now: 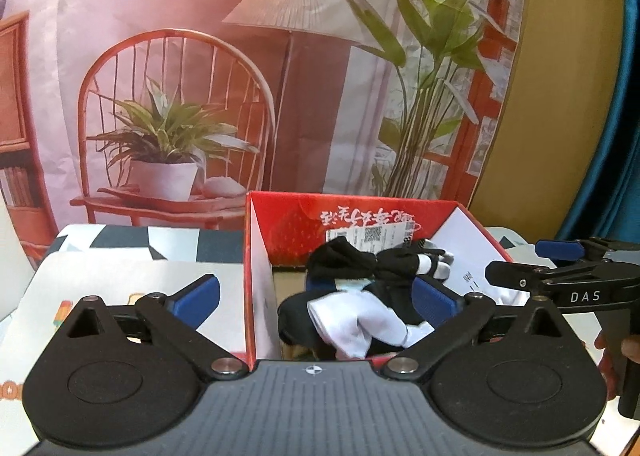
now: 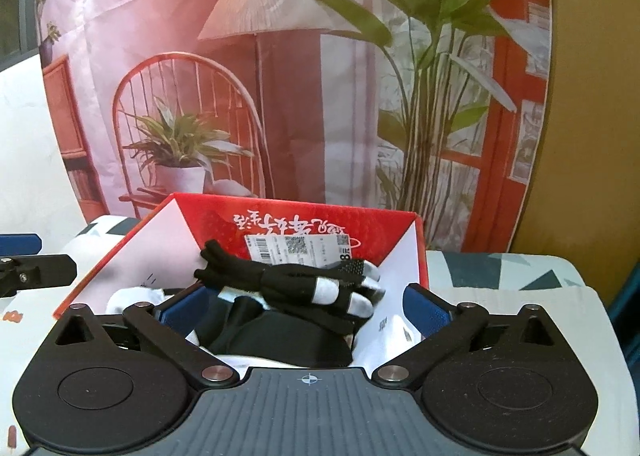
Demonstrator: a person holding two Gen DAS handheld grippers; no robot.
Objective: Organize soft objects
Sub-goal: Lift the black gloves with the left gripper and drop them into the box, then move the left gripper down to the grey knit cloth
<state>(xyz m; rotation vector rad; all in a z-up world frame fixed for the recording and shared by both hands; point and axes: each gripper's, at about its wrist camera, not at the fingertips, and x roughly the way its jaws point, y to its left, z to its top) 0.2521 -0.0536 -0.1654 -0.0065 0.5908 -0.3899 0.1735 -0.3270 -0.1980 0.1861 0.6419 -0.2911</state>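
Observation:
A red cardboard box (image 1: 288, 223) stands open on the table, also in the right wrist view (image 2: 418, 252). Inside lie a black-and-grey glove (image 1: 408, 260) (image 2: 316, 288), white socks (image 1: 352, 324) and a black soft item (image 2: 280, 336). My left gripper (image 1: 316, 298) is open, its jaws wide apart above the box's near left wall, holding nothing. My right gripper (image 2: 306, 306) is open above the box, its blue pads either side of the glove without clamping it. The right gripper also shows at the right edge of the left wrist view (image 1: 560, 272).
The table (image 1: 120, 244) has a white, grey and dark patterned cloth. A printed backdrop (image 1: 240, 75) with a chair, lamp and plants hangs behind. A yellow wall (image 2: 592, 135) and a blue curtain (image 1: 624, 135) are at the right.

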